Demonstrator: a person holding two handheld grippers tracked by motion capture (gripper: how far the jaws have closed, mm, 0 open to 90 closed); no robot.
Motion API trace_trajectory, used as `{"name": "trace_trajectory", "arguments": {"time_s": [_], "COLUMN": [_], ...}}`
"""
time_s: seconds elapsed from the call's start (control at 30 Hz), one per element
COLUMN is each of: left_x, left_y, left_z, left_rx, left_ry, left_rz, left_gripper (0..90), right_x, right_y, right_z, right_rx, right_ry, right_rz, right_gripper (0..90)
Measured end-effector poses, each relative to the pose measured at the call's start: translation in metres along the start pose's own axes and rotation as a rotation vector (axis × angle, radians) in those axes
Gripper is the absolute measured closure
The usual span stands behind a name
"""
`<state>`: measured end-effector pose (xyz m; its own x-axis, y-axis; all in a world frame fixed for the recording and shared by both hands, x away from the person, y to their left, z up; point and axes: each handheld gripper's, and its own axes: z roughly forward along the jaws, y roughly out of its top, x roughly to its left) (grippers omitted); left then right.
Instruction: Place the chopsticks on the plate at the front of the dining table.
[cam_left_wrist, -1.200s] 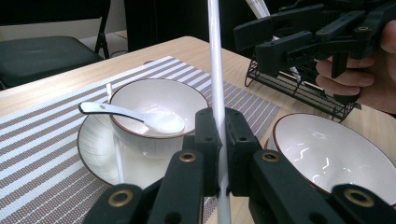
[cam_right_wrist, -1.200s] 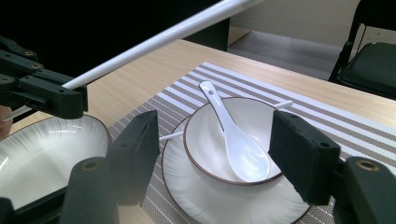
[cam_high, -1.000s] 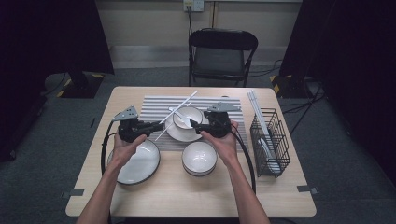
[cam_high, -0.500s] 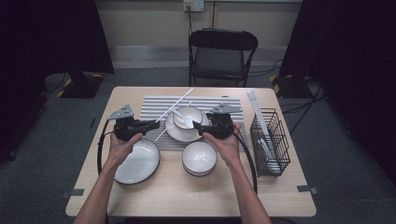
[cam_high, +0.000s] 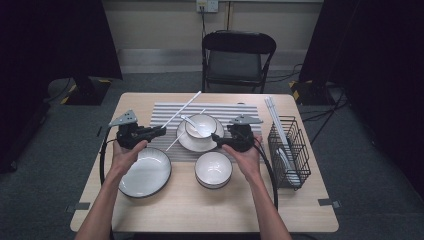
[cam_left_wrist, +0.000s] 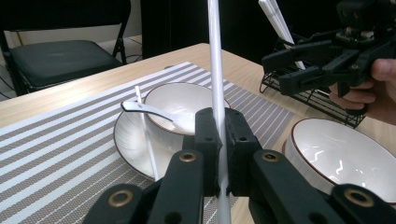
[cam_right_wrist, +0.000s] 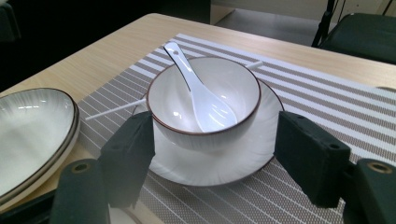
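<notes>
My left gripper (cam_high: 161, 131) is shut on a long white chopstick (cam_left_wrist: 215, 70) that slants up and away over the striped mat (cam_high: 235, 111). A second chopstick (cam_left_wrist: 147, 135) lies on the mat, partly under the saucer (cam_right_wrist: 252, 158). On that saucer stands a white bowl (cam_right_wrist: 205, 93) with a white spoon (cam_right_wrist: 201, 98) in it. My right gripper (cam_right_wrist: 217, 135) is open at the saucer's near right edge. Its jaws have just been opening, with the bowl just ahead of them and the pads touching nothing.
A large white plate (cam_high: 145, 171) lies at the near left and an empty bowl (cam_high: 213, 169) near the middle. A black wire rack (cam_high: 290, 150) holding chopsticks and dishes stands at the right edge. A folding chair (cam_high: 235, 55) is behind the table.
The left gripper and its chopstick have shifted slightly left. The right gripper has drawn back a little from the bowl toward the person, jaws a bit wider.
</notes>
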<state>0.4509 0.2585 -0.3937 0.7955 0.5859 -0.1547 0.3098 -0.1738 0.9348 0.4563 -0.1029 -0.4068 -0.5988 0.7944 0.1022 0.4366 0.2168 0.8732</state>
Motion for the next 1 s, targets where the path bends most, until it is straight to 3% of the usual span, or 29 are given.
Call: {"name": "trace_trajectory", "arguments": {"time_s": [0.23, 0.37, 0.47, 0.6, 0.7, 1.0], "left_x": [0.007, 0.011, 0.014, 0.014, 0.017, 0.025], "left_y": [0.003, 0.005, 0.008, 0.010, 0.012, 0.012], "left_z": [-0.001, -0.004, -0.005, -0.003, -0.002, 0.004], "left_rx": [0.018, 0.006, 0.013, 0.003, 0.001, 0.019], "left_ry": [0.019, 0.024, 0.030, 0.027, 0.040, 0.051], "left_rz": [0.016, -0.002, 0.014, -0.002, 0.004, -0.010], "left_gripper": [85.8, 85.8, 85.8, 85.8, 85.8, 85.8], "right_x": [-0.009, -0.012, -0.015, -0.018, -0.018, -0.026], "right_y": [-0.011, -0.017, -0.022, -0.027, -0.031, -0.047], "right_z": [0.002, 0.001, 0.002, 0.006, 0.006, 0.008], "right_rx": [0.029, 0.028, 0.036, 0.067, 0.062, 0.091], "right_ry": [-0.017, -0.031, -0.041, -0.054, -0.064, -0.090], "right_rz": [0.025, 0.028, 0.038, 0.039, 0.035, 0.060], "right_gripper": [28.0, 28.0, 27.9, 26.6, 27.9, 28.1]}}
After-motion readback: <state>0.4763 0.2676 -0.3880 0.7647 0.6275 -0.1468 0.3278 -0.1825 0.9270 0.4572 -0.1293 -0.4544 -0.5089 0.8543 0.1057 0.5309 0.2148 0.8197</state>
